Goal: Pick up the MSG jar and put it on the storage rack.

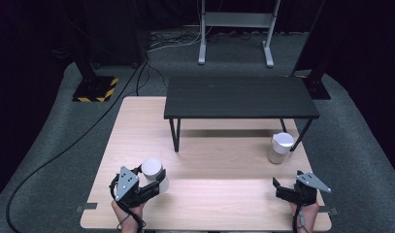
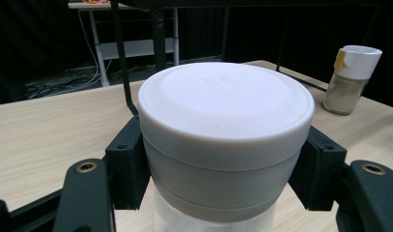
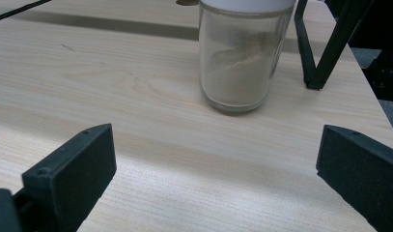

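Jar clamped in left gripper; right gripper idle, jaws apart

Left gripper sits at near-left part of wooden table, held by left hand coming in from bottom edge; jaws clamped on white-lidded jar from both sides; in left gripper view the black pads press against the jar just below the white lid, one each side, lid upright and facing the camera; clear glass body visible beneath lid, contents not readable from this angle; whether jar base rests on table or is lifted: cannot tell.

Right gripper at near-right part of table, held by right hand; jaws spread wide, nothing between them; in right gripper view both pads stand well apart over bare tabletop.

Second jar, a spice jar w/ white cap, stands upright on table at right, ahead of right gripper and apart from it; glass body part-filled w/ pale beige powder; same jar seen in left gripper view at far right, yellow tab on cap.

Black shelf on thin black legs stands across far half of table; spice jar sits just beside its right front leg, not touching as far as can be seen; top of shelf bare.

Cables trail over grey carpet left of table.
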The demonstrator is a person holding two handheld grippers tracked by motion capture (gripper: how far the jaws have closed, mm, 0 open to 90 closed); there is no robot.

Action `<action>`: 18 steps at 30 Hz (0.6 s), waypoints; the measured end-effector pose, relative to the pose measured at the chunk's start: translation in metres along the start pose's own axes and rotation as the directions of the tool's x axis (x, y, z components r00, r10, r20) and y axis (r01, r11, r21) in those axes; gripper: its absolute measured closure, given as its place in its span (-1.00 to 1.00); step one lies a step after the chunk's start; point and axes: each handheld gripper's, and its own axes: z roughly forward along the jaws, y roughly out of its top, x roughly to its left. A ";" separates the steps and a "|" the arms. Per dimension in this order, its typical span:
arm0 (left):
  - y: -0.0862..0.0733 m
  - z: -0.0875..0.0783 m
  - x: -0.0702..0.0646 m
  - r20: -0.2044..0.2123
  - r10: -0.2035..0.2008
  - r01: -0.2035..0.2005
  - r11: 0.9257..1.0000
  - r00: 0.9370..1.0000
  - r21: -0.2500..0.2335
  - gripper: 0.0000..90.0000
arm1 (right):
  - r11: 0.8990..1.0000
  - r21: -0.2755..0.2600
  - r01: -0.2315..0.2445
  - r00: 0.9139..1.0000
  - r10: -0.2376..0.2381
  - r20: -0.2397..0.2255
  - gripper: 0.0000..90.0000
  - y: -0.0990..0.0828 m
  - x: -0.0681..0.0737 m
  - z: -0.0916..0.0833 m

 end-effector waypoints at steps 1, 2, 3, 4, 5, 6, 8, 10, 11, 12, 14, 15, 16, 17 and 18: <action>0.001 0.001 0.000 0.000 0.003 -0.003 1.000 1.000 0.001 -0.24 | 1.000 0.000 0.001 1.000 -0.001 0.000 -1.00 0.000 0.000 0.000; 0.002 0.002 0.000 0.001 0.005 -0.005 1.000 1.000 0.001 -0.24 | 1.000 0.001 0.001 1.000 -0.001 0.000 -1.00 0.000 0.000 0.000; 0.002 0.003 0.001 0.002 0.006 -0.006 1.000 1.000 0.000 -0.24 | 1.000 0.001 0.002 1.000 -0.002 0.000 -1.00 0.000 0.000 0.000; 0.003 0.004 0.001 0.002 0.007 -0.007 1.000 1.000 0.000 -0.24 | 1.000 0.001 0.003 1.000 -0.003 0.001 -1.00 0.000 0.001 0.000; 0.004 0.005 0.001 0.003 0.009 -0.009 1.000 1.000 0.003 -0.24 | 1.000 0.001 0.003 1.000 -0.003 0.001 -1.00 0.000 0.001 0.000; 0.004 0.007 0.001 0.004 0.010 -0.010 1.000 1.000 0.001 -0.24 | 1.000 0.001 0.003 1.000 -0.003 0.000 -1.00 0.000 0.001 0.000; 0.006 0.009 0.001 0.006 0.012 -0.012 1.000 1.000 0.000 -0.24 | 1.000 0.001 0.003 1.000 -0.003 0.000 -1.00 0.000 0.000 0.000; 0.007 0.011 0.001 0.010 0.019 -0.019 1.000 1.000 0.002 -0.24 | 1.000 0.001 0.002 1.000 -0.002 0.000 -1.00 0.000 0.000 0.000; 0.008 0.012 0.001 0.011 0.023 -0.023 1.000 1.000 0.004 -0.24 | 1.000 0.001 0.002 1.000 -0.002 0.000 -1.00 0.000 0.000 0.000; 0.008 0.013 0.001 0.011 0.025 -0.025 1.000 1.000 0.006 -0.24 | 1.000 0.001 0.002 1.000 -0.002 -0.001 -1.00 0.000 0.000 0.000; 0.009 0.015 0.001 0.015 0.027 -0.027 1.000 1.000 0.009 -0.24 | 1.000 0.001 -0.001 1.000 0.001 -0.002 -1.00 0.000 0.000 0.000; 0.010 0.016 0.002 0.016 0.028 -0.028 1.000 0.999 0.010 -0.24 | 1.000 0.001 -0.001 1.000 0.001 -0.002 -1.00 0.000 0.000 0.000; 0.010 0.017 0.002 0.016 0.029 -0.029 1.000 0.999 0.010 -0.24 | 1.000 0.000 -0.001 1.000 0.001 -0.001 -1.00 0.000 0.000 0.000; 0.010 0.018 0.002 0.016 0.030 -0.030 0.999 0.999 0.011 -0.24 | 1.000 0.001 -0.001 1.000 0.001 -0.001 -1.00 0.000 0.000 0.000; 0.011 0.018 0.002 0.016 0.029 -0.029 1.000 0.999 0.011 -0.24 | 1.000 0.001 -0.001 1.000 0.001 -0.001 -1.00 0.000 0.000 0.000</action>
